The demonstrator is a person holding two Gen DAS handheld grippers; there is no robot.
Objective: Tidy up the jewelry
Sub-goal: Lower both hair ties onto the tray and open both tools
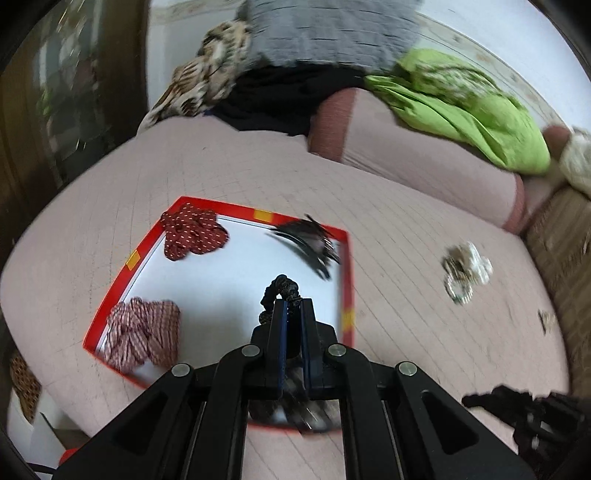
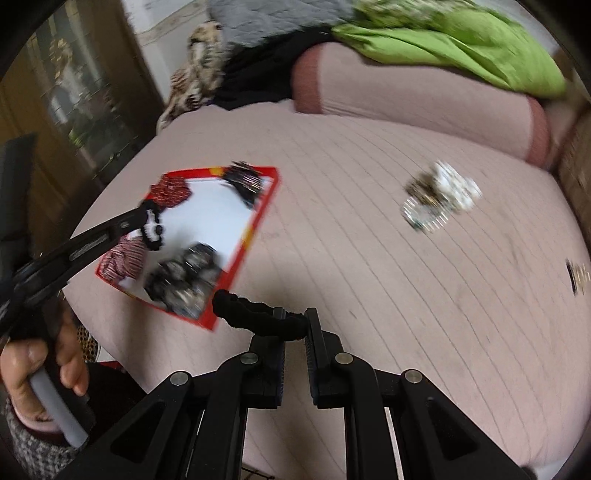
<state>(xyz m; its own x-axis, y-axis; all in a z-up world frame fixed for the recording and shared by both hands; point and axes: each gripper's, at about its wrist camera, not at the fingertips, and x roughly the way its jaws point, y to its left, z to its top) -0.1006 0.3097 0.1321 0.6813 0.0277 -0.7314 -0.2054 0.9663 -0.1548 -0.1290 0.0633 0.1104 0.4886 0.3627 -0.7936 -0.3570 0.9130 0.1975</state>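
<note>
Two grippers clamped: left gripper [image 1: 293,308] pinches a dark scrunchie [image 1: 280,291] over the red-rimmed tray [image 1: 349,273]; right gripper [image 2: 295,321] grips a black scrunchie [image 2: 255,314] just off the tray's near corner.

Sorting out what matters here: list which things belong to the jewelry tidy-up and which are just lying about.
Part of the job:
- red-rimmed tray
- black scrunchie in left gripper
- black hair band in right gripper
- dotted red scrunchie
- checked scrunchie
- loose jewelry pile

Lying about:
- green cloth
- pink bolster
- grey blanket
</note>
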